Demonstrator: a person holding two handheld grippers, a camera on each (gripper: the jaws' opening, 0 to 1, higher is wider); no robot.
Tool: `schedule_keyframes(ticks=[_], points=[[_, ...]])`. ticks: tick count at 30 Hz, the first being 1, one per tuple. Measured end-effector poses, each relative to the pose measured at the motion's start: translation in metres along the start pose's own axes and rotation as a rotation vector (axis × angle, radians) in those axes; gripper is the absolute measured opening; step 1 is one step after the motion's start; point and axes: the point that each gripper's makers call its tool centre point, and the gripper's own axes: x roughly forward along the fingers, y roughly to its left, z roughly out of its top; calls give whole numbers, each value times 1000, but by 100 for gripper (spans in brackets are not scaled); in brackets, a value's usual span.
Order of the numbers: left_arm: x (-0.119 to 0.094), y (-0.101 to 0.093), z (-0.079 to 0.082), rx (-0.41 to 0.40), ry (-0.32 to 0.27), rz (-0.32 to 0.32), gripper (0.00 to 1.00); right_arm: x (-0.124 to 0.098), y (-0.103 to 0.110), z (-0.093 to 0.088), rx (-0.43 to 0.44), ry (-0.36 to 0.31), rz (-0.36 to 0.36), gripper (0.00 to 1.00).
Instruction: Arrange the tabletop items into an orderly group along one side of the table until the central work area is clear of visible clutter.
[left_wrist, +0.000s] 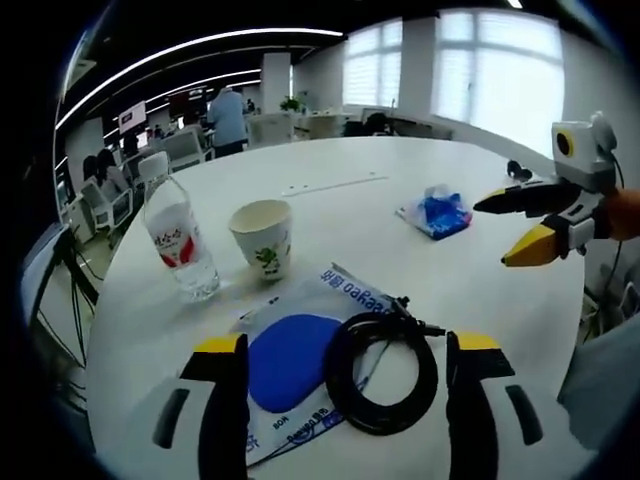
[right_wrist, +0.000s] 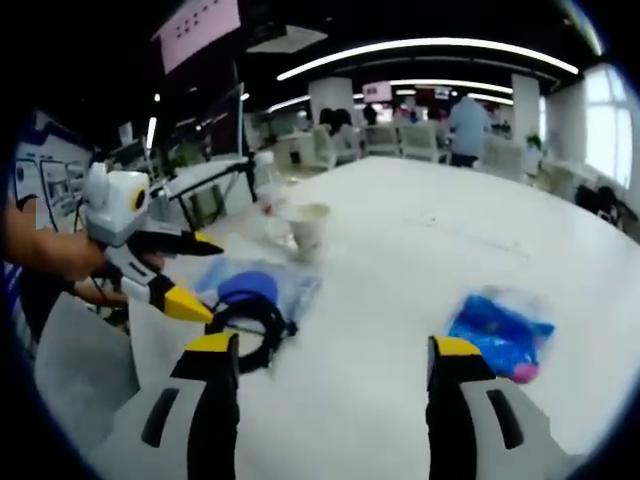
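Observation:
On the white round table (left_wrist: 330, 210) stand a clear water bottle (left_wrist: 180, 238) with a red label and a paper cup (left_wrist: 264, 236) with a green print. A clear pouch with a blue oval pad (left_wrist: 292, 360) lies near me, and a coiled black cable (left_wrist: 382, 370) rests on its right edge. My left gripper (left_wrist: 347, 352) is open, its jaws either side of the pad and cable. A blue tissue packet (left_wrist: 437, 211) lies farther right; it is the blue packet (right_wrist: 502, 335) just ahead of my open right gripper (right_wrist: 328, 352). The right gripper (left_wrist: 520, 228) hovers open beside that packet.
Beyond the table are office chairs (left_wrist: 180, 148), desks and a standing person (left_wrist: 228, 118). Bright windows (left_wrist: 480, 60) line the far right. A hand holds the left gripper (right_wrist: 178, 272) above the black cable (right_wrist: 250, 325). The cup (right_wrist: 308, 228) stands mid-table.

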Motion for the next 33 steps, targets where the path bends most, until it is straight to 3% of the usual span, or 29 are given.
schedule_keyframes(ticks=[12,28,33], points=[[0,11,-19,29,36,-7,70,17,22,-9,17,24,31,69],[9,17,-26,87,50,-43,58,43,42,-23,58,68,41,58],[14,16,-31,91,61,-57,52,50,46,-30,69,86,36,50]])
